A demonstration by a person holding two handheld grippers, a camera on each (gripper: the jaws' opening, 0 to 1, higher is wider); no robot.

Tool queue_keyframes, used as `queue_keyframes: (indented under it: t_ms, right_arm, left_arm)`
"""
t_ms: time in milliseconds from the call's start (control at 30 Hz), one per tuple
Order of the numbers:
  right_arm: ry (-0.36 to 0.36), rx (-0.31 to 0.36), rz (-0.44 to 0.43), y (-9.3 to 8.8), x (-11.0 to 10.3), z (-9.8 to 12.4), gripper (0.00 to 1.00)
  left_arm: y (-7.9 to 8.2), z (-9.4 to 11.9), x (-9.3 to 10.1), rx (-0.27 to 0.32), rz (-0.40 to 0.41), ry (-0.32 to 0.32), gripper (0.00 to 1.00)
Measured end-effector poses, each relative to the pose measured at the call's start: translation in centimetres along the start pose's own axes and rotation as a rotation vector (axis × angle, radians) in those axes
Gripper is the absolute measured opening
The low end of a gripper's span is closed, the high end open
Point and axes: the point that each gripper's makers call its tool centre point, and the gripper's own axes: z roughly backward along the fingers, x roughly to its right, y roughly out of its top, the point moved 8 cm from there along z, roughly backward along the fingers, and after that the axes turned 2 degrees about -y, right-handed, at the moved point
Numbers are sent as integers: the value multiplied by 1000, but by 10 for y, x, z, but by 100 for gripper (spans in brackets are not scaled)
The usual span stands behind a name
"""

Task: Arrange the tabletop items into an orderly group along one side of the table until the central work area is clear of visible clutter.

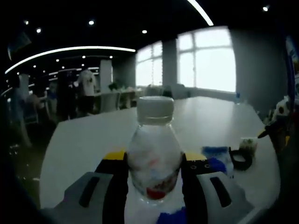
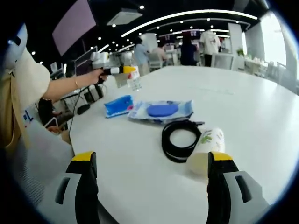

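We see the bottle [image 1: 153, 154], clear with a white cap, upright between the jaws of our left tongs [image 1: 154, 179], which are closed on its body and hold it above the white bench [image 1: 84, 140]. In the right gripper view the same bottle [image 2: 133, 78] shows small at the bench's far left edge, with the left tongs [image 2: 125, 70] gripped in a hand [image 2: 97, 75].

Our right tongs [image 2: 152, 163] hover over the near part of the bench [image 2: 261, 107] with jaws spread wide and nothing between them. Just ahead of the right jaw lies a pale cup [image 2: 205, 150] on its side, touching a coiled black cable [image 2: 181, 139]. Beyond the cable lies a clear packet [image 2: 161, 110] with a blue disc inside, and just beside it a blue pouch [image 2: 118, 106].

In the left gripper view, a blue packet [image 1: 216, 158], a black coil [image 1: 241, 158] and the cup [image 1: 248, 144] sit right of the bottle. People stand in the office behind.
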Motion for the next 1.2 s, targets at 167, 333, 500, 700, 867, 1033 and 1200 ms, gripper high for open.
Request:
queue_keyframes:
  t_ms: [167,333,500,700,867,1033,1200]
  right_arm:
    - [7,-3,-20,-1,1,-1,97]
    - [12,-24,-26,-5,1,-3,97]
    - [11,-32,-32,-7,2,-3,97]
    - [6,-42,-32,-8,3,-3,97]
    - [1,-44,-35,-8,4,-3,97]
    - [0,-47,-34,-10,4,-3,97]
    - [0,-45,-32,-9,4,-3,97]
  left_arm:
    - [-7,-5,-13,0,26,-11,42]
    - [-15,-9,-25,-18,15,0,42]
    - [-20,-12,-33,-31,8,10,42]
    - [-23,-14,-40,-28,1,11,42]
    - [-30,-15,-43,-39,6,10,42]
    - [-33,-16,-46,-42,13,16,42]
    - [-35,-16,-48,-42,19,15,42]
